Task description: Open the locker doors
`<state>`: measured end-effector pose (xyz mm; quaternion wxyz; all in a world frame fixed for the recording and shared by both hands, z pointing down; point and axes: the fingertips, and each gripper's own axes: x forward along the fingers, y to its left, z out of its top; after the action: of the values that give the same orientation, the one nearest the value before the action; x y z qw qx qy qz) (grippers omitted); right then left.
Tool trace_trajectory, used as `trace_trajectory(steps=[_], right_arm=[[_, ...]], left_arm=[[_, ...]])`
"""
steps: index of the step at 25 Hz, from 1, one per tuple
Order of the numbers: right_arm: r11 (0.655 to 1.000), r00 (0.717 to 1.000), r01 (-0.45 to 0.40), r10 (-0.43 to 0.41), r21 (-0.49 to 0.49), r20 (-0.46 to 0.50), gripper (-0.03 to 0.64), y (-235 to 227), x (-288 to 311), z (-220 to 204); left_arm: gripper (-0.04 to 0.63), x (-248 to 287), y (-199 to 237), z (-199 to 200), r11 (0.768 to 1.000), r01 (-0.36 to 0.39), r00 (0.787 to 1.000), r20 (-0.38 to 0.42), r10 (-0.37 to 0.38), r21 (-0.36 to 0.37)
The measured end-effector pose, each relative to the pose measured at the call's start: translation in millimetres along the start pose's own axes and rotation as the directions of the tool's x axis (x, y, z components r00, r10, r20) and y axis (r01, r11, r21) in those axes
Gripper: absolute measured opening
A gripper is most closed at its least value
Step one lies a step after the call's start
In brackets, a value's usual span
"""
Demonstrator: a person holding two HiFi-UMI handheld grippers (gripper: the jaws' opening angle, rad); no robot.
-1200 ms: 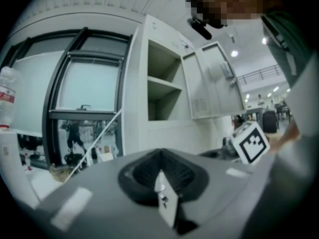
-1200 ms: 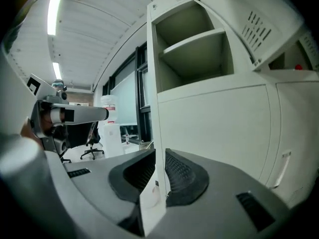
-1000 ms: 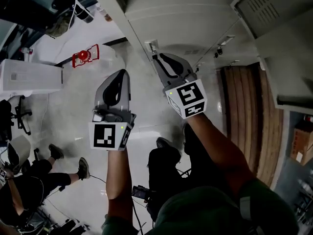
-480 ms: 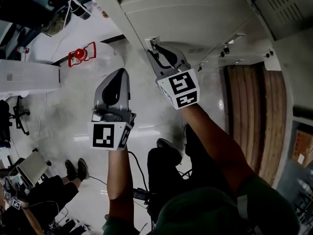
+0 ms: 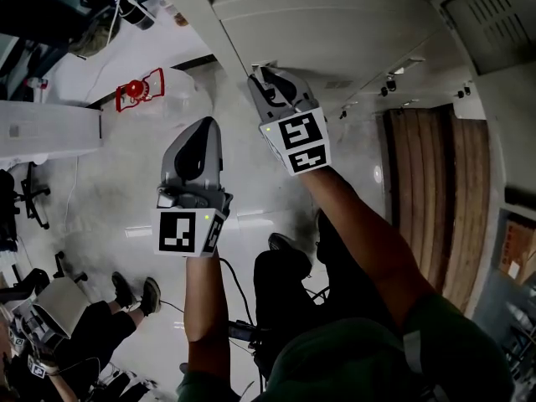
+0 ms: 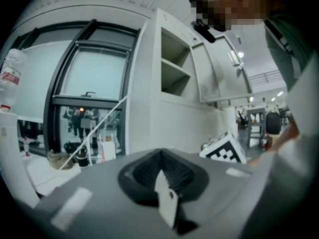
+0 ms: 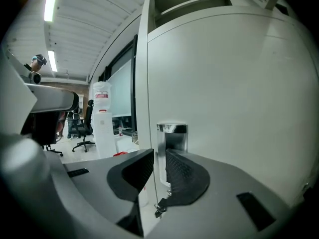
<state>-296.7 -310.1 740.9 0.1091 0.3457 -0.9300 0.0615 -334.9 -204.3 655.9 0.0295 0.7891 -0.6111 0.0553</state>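
- Right gripper view puts your right gripper point(image 7: 159, 161) at the left edge of a closed locker door point(image 7: 234, 93). Its jaws have just been opening and now stand apart, one on each side of that edge.
- The chrome handle point(image 7: 172, 136) sits just behind the right-hand pad; whether either pad presses on metal does not show.
- Your left gripper point(image 5: 203, 132) sits to the left of the right one in the head view, apart from the lockers and over the pale floor point(image 5: 109, 191).
- Its jaws are closed together — nothing sits between them.
- In the left gripper view an upper compartment point(image 6: 174, 66) stands open, its door point(image 6: 219, 78) swung out.
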Motion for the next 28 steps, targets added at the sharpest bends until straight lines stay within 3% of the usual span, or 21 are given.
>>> trace_trajectory(steps=[9,13,21,24,26,28], right_arm=[[0.999,0.999,-0.036,0.035,-0.022,-0.04,0.055,13,-25,-7],[0.996,0.996,-0.086,0.085,-0.02,-0.039,0.057,24,-50,-14],[0.976,0.981,-0.192,0.193,-0.104,-0.001,0.055,39,-104,-24],[0.976,0.982,-0.186,0.188,-0.114,0.004,0.057,38,-118,-28],[0.983,0.99,-0.138,0.141,-0.12,0.014,0.059,37,-124,-30],[0.991,0.997,-0.071,0.075,-0.116,0.025,0.186,37,-126,-31]], left_arm=[[0.0,-9,-1,1,0.999,0.006,0.999,-0.048,-0.008,-0.035],[0.0,-11,-7,7,0.998,0.022,0.999,-0.045,-0.025,-0.053],[0.0,-11,-23,0,0.996,0.06,0.997,-0.053,-0.063,-0.063],[0.0,-12,-34,-5,0.995,0.074,0.995,-0.063,-0.078,-0.066],[0.0,-13,-39,-7,0.995,0.079,0.994,-0.064,-0.083,-0.068],[0.0,-15,-42,-8,0.995,0.08,0.995,-0.061,-0.084,-0.066]])
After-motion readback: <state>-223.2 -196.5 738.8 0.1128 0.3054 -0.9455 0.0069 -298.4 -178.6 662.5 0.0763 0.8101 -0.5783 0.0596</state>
